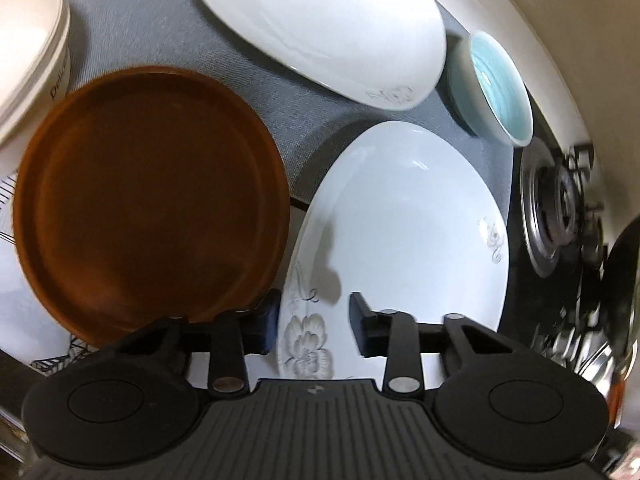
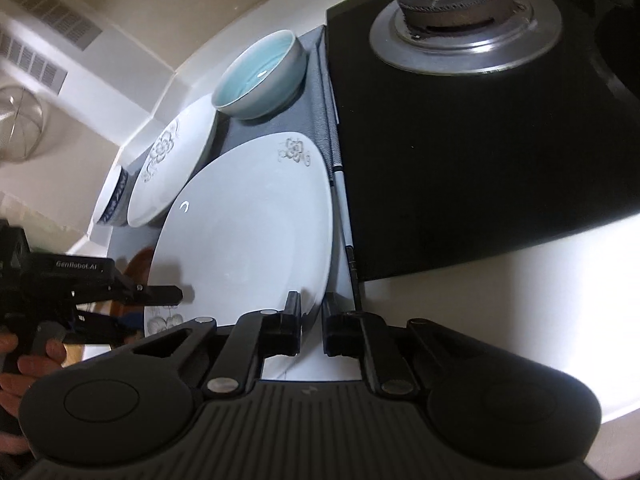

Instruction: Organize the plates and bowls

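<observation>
A large white plate point(image 1: 408, 220) point(image 2: 248, 220) with grey flower prints lies on a grey mat point(image 1: 160, 32). My left gripper point(image 1: 314, 320) point(image 2: 152, 308) straddles its flowered rim. One finger is outside the edge and the other over the plate's inside, with a gap still showing, so it is open. My right gripper point(image 2: 314, 320) is shut on the opposite rim of the same plate, its pads close together around the edge. A brown plate point(image 1: 148, 200) lies just left of the white one. A second flowered white plate point(image 1: 320, 28) point(image 2: 176, 160) and a teal bowl point(image 1: 500, 84) point(image 2: 256, 76) sit behind.
Stacked cream bowls point(image 1: 28, 52) stand at the far left, and a blue-patterned bowl point(image 2: 116, 196) sits beyond the second plate. A black stove with a burner point(image 1: 560, 208) point(image 2: 460, 28) borders the mat on the right. A thin stick point(image 2: 344, 220) lies along that edge. A hand point(image 2: 36, 356) holds the left gripper.
</observation>
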### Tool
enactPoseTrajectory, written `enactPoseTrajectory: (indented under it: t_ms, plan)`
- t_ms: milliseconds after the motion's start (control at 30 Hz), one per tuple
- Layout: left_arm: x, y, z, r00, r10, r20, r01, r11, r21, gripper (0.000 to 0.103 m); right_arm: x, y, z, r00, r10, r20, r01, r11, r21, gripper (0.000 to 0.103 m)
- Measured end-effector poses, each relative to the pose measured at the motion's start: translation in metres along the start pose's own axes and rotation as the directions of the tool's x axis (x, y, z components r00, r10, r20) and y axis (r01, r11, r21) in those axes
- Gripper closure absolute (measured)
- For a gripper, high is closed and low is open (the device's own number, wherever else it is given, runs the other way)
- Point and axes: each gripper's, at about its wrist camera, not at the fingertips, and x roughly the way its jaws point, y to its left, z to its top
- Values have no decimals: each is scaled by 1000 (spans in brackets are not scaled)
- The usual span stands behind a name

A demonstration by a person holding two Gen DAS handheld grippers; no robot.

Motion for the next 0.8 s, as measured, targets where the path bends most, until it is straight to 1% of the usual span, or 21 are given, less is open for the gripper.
enactPoseTrajectory:
  t_ms: [100,167,233,267,300,333,367,433,467,500,567,633,700,767,800]
  plan:
    - [-2,-9,-12,1000,-8,-18,10,998,69,71,-10,-1,-1,1000,-4,-2,4,1000,-24,91]
    - [3,-13,-12,999,0,-34,3,995,104,71,-11,-6,-1,1000,0,-12,0,1000,-16,92]
    - [10,-16,-6,999,12,-42,-8,995,102,70,-9,-5,0,1000,-6,-22,5,1000,-27,90]
    - [14,-18,-1,999,15,-45,-10,995,101,65,-8,-4,2,1000,-7,-25,6,1000,-30,89]
    - [15,-21,3,999,3,-36,1,995,100,54,-7,-3,3,1000,-2,-25,2,1000,-28,86]
    - [17,-25,6,999,-3,-35,7,994,105,49,-6,-4,4,1000,10,-27,-11,1000,-20,82]
    - [18,-29,7,999,-3,-35,7,993,122,44,-3,-6,5,999,23,-27,-24,1000,-5,82]
    - [18,-35,2,999,38,-11,-36,986,162,49,-1,-9,6,999,38,-31,-37,999,33,82]
    - [17,-38,-3,998,61,2,-60,981,187,55,-2,-9,6,999,34,-28,-33,999,33,83]
    - [15,-38,-6,998,68,6,-68,977,200,60,-4,-6,6,1000,21,-22,-20,1000,12,83]
    - [14,-35,-12,1000,25,-15,-22,982,190,62,-9,2,4,1000,-24,-13,23,998,-63,83]
    - [15,-26,-16,999,-18,-40,24,986,165,62,-12,3,3,999,-34,-17,32,994,-102,84]
    - [19,-20,-15,999,-35,-39,40,987,153,62,-9,-3,4,999,-15,-34,13,997,-73,84]
    - [18,-16,-7,998,-45,-46,50,991,122,59,-8,-9,9,1000,-11,-30,10,999,-34,83]
    - [17,-15,-2,998,-44,-44,48,993,108,54,-9,-11,11,1000,-14,-21,13,1000,-21,83]
